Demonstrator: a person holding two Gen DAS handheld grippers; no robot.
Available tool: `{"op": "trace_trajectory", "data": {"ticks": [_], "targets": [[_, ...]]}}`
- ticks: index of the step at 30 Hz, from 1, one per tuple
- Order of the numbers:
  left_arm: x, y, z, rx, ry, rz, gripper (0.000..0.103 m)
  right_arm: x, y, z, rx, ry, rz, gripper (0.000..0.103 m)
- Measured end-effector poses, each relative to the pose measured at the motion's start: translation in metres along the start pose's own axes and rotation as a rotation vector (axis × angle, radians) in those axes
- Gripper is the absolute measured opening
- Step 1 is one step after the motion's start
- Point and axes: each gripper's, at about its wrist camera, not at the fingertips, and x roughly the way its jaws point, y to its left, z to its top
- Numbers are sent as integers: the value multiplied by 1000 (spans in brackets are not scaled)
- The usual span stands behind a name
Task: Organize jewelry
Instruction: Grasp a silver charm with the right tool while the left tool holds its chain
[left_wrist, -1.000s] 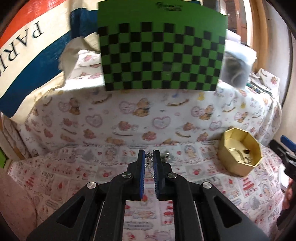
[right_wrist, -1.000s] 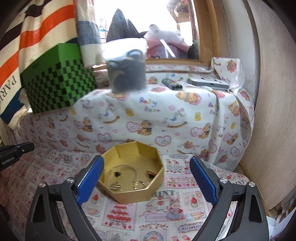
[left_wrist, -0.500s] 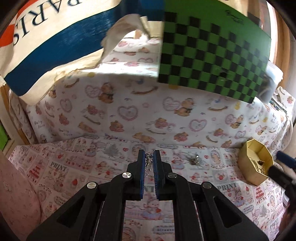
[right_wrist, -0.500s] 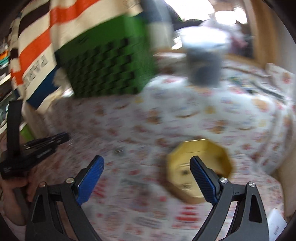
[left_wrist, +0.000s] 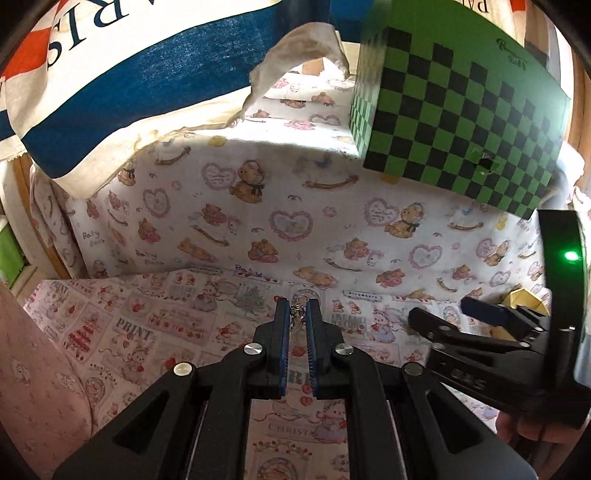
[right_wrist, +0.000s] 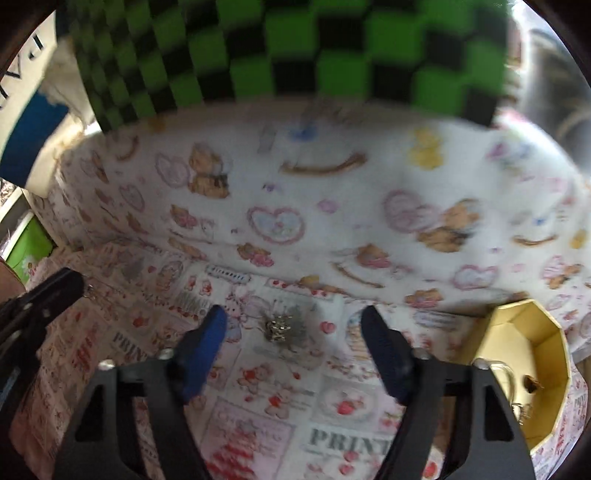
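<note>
Chain links glint between the pads of my left hand-held gripper (left_wrist: 296, 312), whose jaws stand narrow, pinched on a thin silver chain (left_wrist: 295, 320) that hangs in the slot between them. From the left wrist view I see the chain held above the printed cloth (left_wrist: 155, 332) covering the surface. My right hand-held gripper (right_wrist: 293, 332) stands wide, its blue pads well apart, and a small tangled silver piece of jewelry (right_wrist: 281, 328) lies on the cloth between them, touching neither pad as far as I can tell; this view is blurred, so I cannot make out what kind of piece it is. To the right of it sits the gold octagonal box (right_wrist: 543, 354), open at the top, with a few small items inside near its lower wall, too blurred to name. In the left wrist view, the right hand-held gripper shows at the right edge, with a corner of the same gold box just behind it. A green and black checkered box (left_wrist: 461, 107) rests on the raised ledge at the back, beside a blue and white fabric (left_wrist: 166, 66).
</note>
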Motion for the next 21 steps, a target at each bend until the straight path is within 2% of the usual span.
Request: {"op": "trace_trajectory", "data": {"ticks": [1,3,7,9,11,14,21], "targets": [[1,-1,0,6,1,11,8,7,4,1,-11,14,-8,61],[4,-2,-1,10,6,18,8,14,9,0,-22,30,-27,49],[4,-4,-3,1,-4,26,8,26,10,-2,13,61,-14,43],[1,-5,-2,7,-13,23,8,28,12,-4,-4,60,-29,25],[-2,-6,-1,9,-20,24,8,28,17,-9,-59,43,-67,16],[-6,-9,0,16,-34,28,8,22,22,-18,-108,35,-99,16],[-19,-20,1,40,-97,17,8,-14,20,-52,-138,-19,-80,16]]}}
